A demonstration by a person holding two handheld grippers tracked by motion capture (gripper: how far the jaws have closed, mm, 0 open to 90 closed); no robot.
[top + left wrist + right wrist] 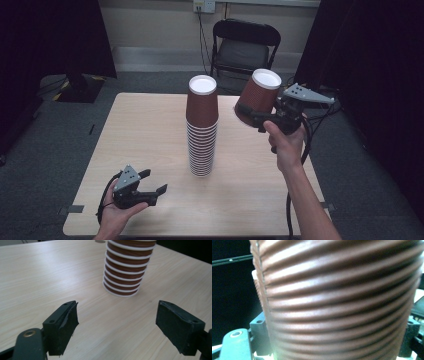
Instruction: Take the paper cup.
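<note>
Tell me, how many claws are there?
2. The left claw hangs open, low over the table near the cup stack. The right claw grips one brown cup in the air.

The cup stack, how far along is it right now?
Done: a tall stack of cups stands upside down mid-table. In hand: the right gripper is clamped on one more brown cup, also upside down, tilted, in the air right of the stack's top. Left: probably setting that cup over the top one. The left gripper waits open near the table's front, holding nothing.
</note>
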